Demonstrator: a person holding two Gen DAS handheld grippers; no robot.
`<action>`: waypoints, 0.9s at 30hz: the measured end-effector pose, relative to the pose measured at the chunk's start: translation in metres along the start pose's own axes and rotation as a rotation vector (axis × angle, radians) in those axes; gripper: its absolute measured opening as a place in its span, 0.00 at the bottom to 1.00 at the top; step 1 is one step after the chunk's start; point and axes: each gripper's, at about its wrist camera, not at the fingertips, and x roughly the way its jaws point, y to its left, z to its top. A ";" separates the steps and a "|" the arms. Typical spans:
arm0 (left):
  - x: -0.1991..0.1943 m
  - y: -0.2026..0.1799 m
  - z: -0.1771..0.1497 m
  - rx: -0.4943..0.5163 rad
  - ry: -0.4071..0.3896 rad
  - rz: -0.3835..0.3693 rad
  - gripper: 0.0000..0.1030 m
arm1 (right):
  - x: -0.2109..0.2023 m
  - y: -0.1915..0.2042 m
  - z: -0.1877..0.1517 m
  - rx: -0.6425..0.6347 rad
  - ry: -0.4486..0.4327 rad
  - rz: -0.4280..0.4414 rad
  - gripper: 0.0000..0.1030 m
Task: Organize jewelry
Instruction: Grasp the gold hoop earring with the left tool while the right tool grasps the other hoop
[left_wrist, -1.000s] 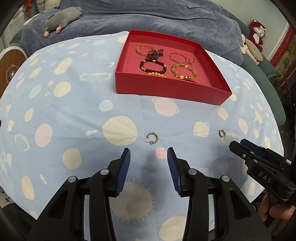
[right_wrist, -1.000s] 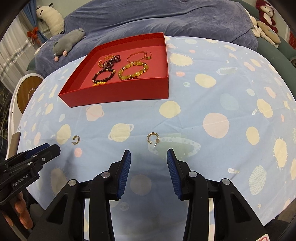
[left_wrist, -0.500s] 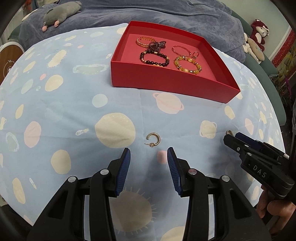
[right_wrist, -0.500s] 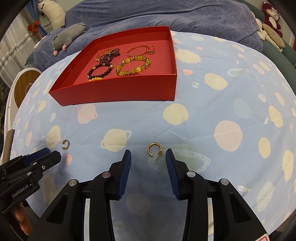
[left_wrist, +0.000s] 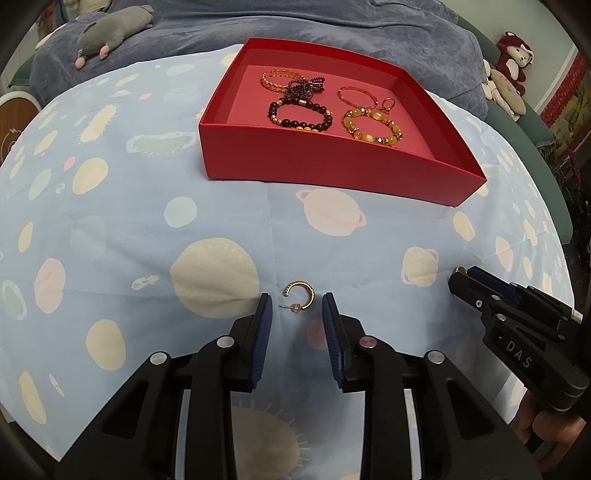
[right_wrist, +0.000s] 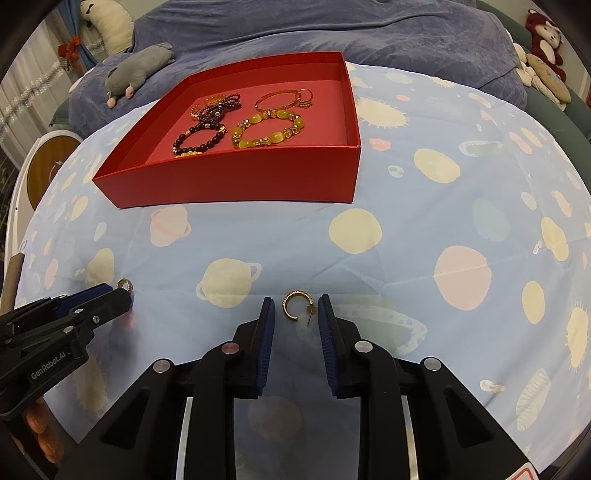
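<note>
Earrings lie on the planet-print cloth (left_wrist: 110, 229), one before each tool. The left tool (left_wrist: 297, 306) has just been closing; its blue pads stand apart on either side of the left gold hoop earring (left_wrist: 301, 297), not pressing it. The right tool (right_wrist: 295, 308) (likewise just narrowing) brackets the right gold hoop earring (right_wrist: 295, 304), its post close to the right pad, contact unclear. Behind, the red box (right_wrist: 236, 184) holds beaded bracelets (right_wrist: 269, 129).

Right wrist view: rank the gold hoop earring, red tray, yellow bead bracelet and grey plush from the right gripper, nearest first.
From the right gripper:
1. Gold hoop earring, between its fingertips.
2. Red tray, ahead, left of centre.
3. Yellow bead bracelet, inside the tray.
4. Grey plush, far left, on the blanket.
</note>
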 end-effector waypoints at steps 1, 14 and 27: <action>0.000 0.000 0.000 -0.002 0.000 0.000 0.21 | 0.000 0.000 0.000 0.000 -0.001 -0.001 0.21; -0.001 0.006 0.001 -0.020 0.009 -0.028 0.01 | -0.002 -0.002 -0.002 0.016 0.000 0.010 0.17; 0.003 0.000 0.008 -0.005 -0.012 -0.002 0.30 | -0.004 -0.001 -0.003 0.021 0.002 0.021 0.17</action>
